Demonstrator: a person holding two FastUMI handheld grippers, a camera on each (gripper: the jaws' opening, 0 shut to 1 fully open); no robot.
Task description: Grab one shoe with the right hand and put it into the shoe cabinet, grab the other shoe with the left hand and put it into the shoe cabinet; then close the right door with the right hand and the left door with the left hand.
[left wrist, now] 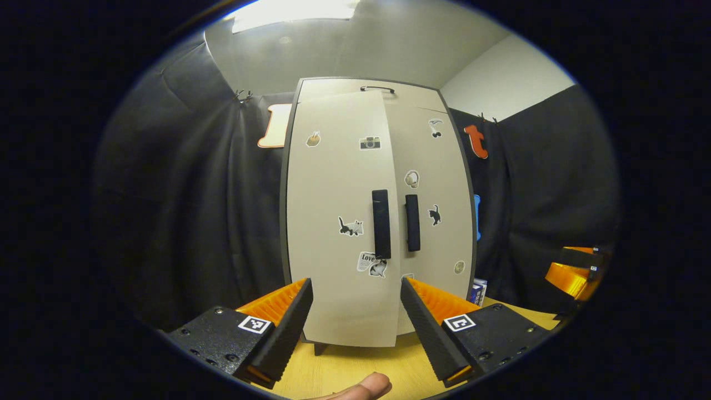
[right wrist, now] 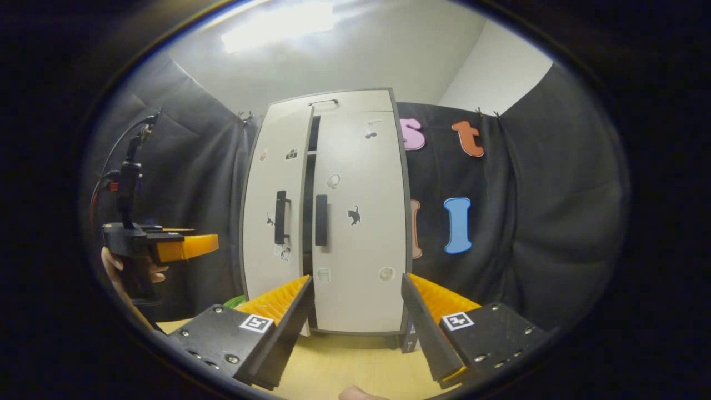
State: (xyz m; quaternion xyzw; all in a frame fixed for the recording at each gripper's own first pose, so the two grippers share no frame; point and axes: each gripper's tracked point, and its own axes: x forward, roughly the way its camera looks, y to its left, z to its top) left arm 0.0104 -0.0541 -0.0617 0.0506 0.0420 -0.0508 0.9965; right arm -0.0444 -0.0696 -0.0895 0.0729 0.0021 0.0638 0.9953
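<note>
Shoe cabinet (left wrist: 344,166) fills frame centre in the left gripper view, standing on the wooden bench (left wrist: 355,366). Right door (right wrist: 358,222) looks flush and closed in the right gripper view; left door (left wrist: 339,222) is ajar, its free edge overlapping the right door in the left gripper view and a dark gap showing between the two in the right gripper view. No shoes visible, judged already inside. Step in hand looks like closing the left door.

Left tool (left wrist: 355,322) open, jaws wide apart, nothing held, low centre of frame, aimed at the lower part of the left door and near it; contact can't be told. Left door handle (left wrist: 381,224) sits above the tool.

Doing it well: push flat on the panel near the free edge, steady and slow, don't snag the handle.

Right tool (right wrist: 355,328) open, empty, low centre, facing the closed door and apart from it.

Small animal stickers (left wrist: 351,226) on both doors.
</note>
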